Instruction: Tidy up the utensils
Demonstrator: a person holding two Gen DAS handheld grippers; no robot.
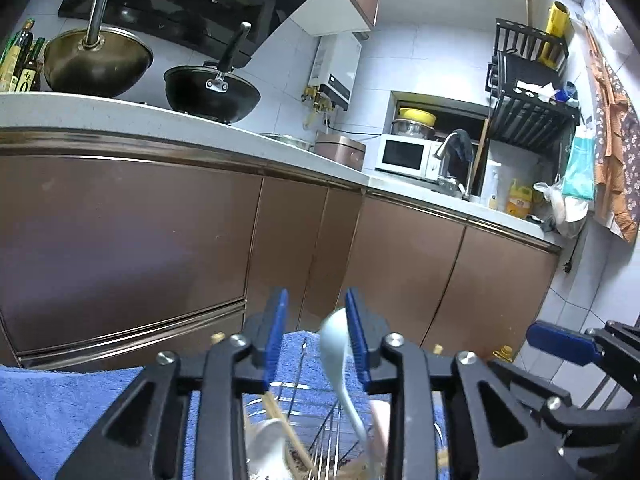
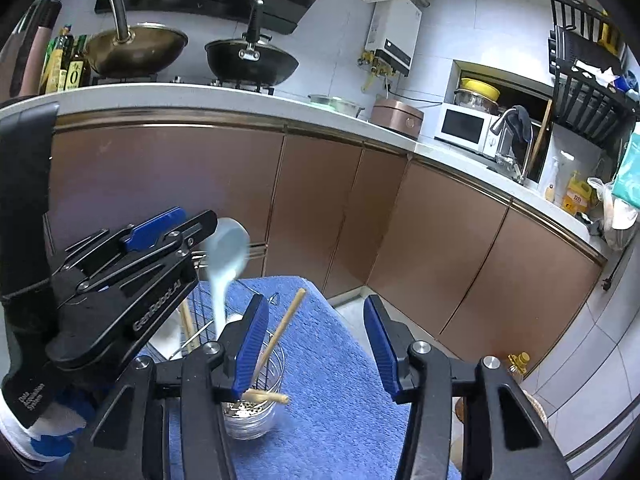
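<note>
My left gripper (image 1: 316, 304) is open. A pale blue spoon (image 1: 340, 364) leans against its right pad with the bowl end up and the handle down in a wire utensil rack (image 1: 316, 404). The same spoon (image 2: 225, 258) shows blurred in the right wrist view beside the left gripper (image 2: 176, 224). My right gripper (image 2: 316, 312) is open and empty above a blue towel (image 2: 332, 360). A glass cup (image 2: 256, 408) with wooden chopsticks (image 2: 282, 330) stands by its left pad. A white cup (image 1: 266, 444) sits below the left gripper.
Brown cabinet doors (image 2: 320, 208) stand close behind the towel-covered surface. The counter above holds two woks (image 2: 252, 60), a rice cooker (image 2: 396, 118), a microwave (image 2: 466, 128) and a sink tap (image 2: 514, 136). The tiled floor lies to the right.
</note>
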